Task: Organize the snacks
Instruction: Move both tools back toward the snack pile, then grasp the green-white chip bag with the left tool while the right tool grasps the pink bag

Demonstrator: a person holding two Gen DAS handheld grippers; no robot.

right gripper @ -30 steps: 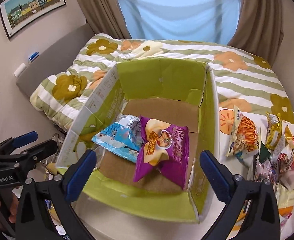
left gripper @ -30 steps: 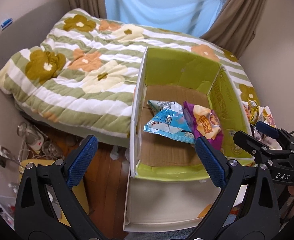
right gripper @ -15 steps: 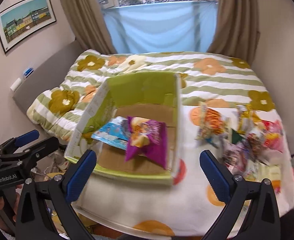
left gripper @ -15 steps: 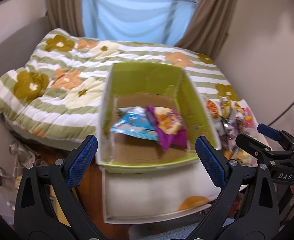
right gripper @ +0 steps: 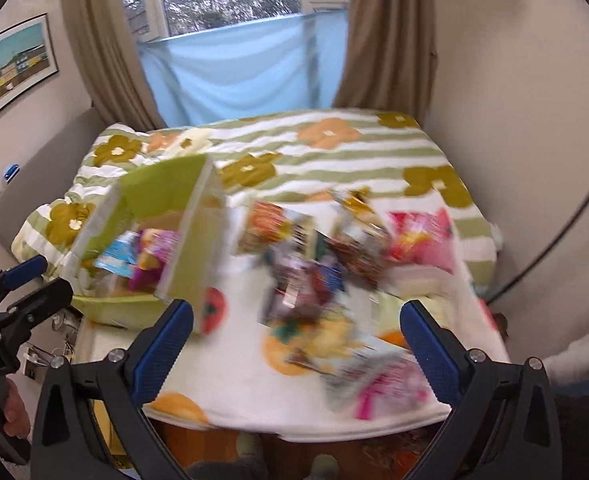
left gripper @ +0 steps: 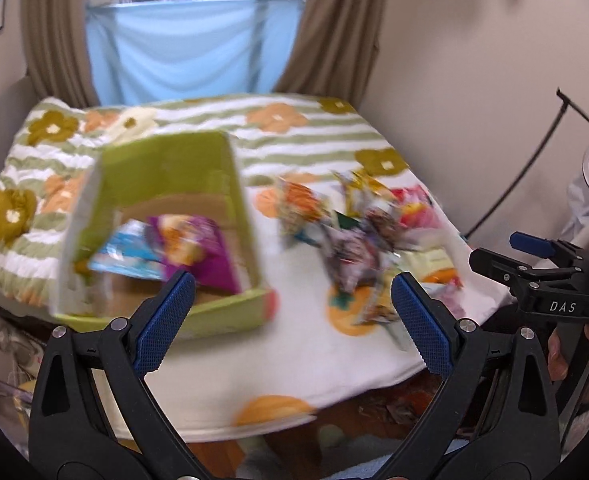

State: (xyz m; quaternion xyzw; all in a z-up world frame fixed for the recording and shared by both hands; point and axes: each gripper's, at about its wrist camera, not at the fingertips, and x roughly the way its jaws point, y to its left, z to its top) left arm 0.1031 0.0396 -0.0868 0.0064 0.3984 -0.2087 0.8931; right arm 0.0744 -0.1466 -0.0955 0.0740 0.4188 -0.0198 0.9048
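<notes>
A green cardboard box (left gripper: pixel 238 196) (right gripper: pixel 186 248) stands on the bed's left half, holding a purple snack bag (left gripper: pixel 198 252) (right gripper: pixel 154 256) and a blue one (left gripper: pixel 126 256) (right gripper: pixel 114 258). A blurred heap of several snack packets (left gripper: pixel 358 240) (right gripper: pixel 322 264) lies to the right of the box on the white blanket. My left gripper (left gripper: pixel 292 304) is open and empty, back from the bed's near edge. My right gripper (right gripper: pixel 296 332) is also open and empty, above the near edge with the heap beyond it.
A flowered striped quilt (right gripper: pixel 334 148) covers the far bed, with brown curtains and a blue cloth (right gripper: pixel 246 80) at the window behind. A wall stands close on the right. Wooden floor (left gripper: pixel 358 412) shows below the bed's near edge.
Both grippers have pulled back and swung right, away from the box. The snack heap has come into the middle of both views. Both stayed open.
</notes>
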